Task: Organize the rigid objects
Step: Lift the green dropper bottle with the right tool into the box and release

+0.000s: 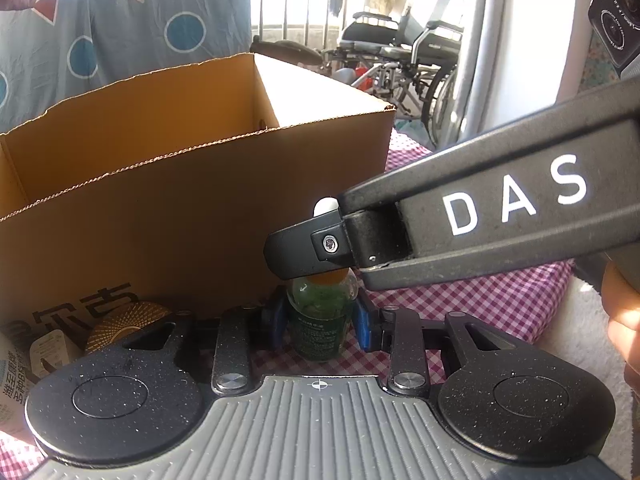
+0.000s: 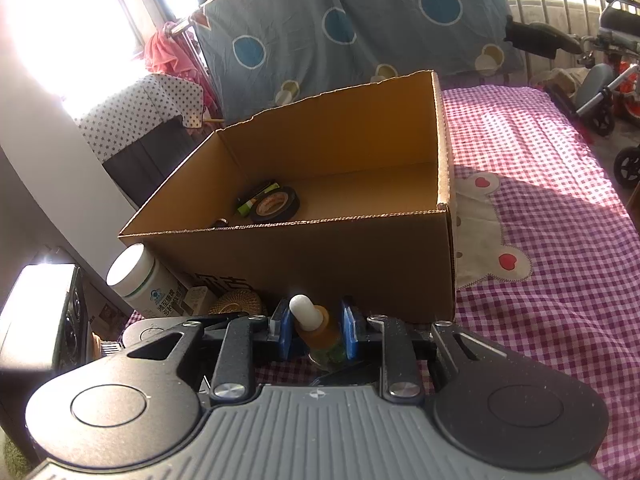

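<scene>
Only our right wrist view looks into the cardboard box (image 2: pixel 336 184), where a tape roll (image 2: pixel 275 203) lies. Right of the box, the checked bed cover (image 2: pixel 540 208) lies bare. The dropper bottle (image 1: pixel 318 326) stands just before the box wall. Our left tongs (image 1: pixel 318 328) grip its green body; our right tongs (image 2: pixel 316 334) sit around its amber neck, pads slightly apart from it.

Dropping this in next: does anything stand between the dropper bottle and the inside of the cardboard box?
Only the near wall of the cardboard box, directly behind the dropper bottle; it must go over that rim.
</scene>
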Demonstrator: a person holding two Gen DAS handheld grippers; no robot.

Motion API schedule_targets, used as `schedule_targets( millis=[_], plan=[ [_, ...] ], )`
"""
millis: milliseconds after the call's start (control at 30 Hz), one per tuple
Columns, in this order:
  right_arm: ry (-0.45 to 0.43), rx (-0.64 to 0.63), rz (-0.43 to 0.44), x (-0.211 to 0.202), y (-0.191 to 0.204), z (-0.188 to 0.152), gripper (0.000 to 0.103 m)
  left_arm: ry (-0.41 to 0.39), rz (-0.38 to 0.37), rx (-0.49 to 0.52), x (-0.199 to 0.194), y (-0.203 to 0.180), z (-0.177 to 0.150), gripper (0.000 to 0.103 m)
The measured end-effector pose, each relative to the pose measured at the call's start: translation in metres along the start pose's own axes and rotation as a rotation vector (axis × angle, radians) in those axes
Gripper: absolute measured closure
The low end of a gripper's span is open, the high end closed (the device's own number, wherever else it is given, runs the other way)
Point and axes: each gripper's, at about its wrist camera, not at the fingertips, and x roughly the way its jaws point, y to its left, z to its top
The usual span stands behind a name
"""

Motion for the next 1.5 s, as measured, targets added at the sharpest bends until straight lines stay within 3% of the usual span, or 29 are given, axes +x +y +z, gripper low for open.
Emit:
schedule_targets(
  millis=[300,567,900,1033,1300,1500],
  plan=[
    [-0.018,-0.002,-0.008,-0.009,0.008,0.001,0.078,-0.014,-0.006,-0.005,-0.010,0.001,-0.002,0.071],
    [-0.084,-0.028,0.043,-0.039,0.028,0.015,0.078,-0.078,0.033,0.019,-0.050,-0.002,0.013,0.072],
    [-0.134,-0.121,0.151,-0.055,0.055,0.078,0.078,-0.179,0.090,0.010,-0.093,0.011,0.061,0.072],
    [-0.059,-0.112,0.194,-0.026,0.052,0.118,0.079,-0.153,0.066,-0.057,-0.084,0.037,0.091,0.072],
    [0.126,0.000,0.246,0.068,0.021,0.177,0.081,0.020,-0.009,-0.322,-0.025,0.116,0.126,0.075],
    [0.186,0.003,0.216,0.122,0.004,0.196,0.085,0.076,0.042,-0.382,0.016,0.142,0.126,0.079]
  ],
)
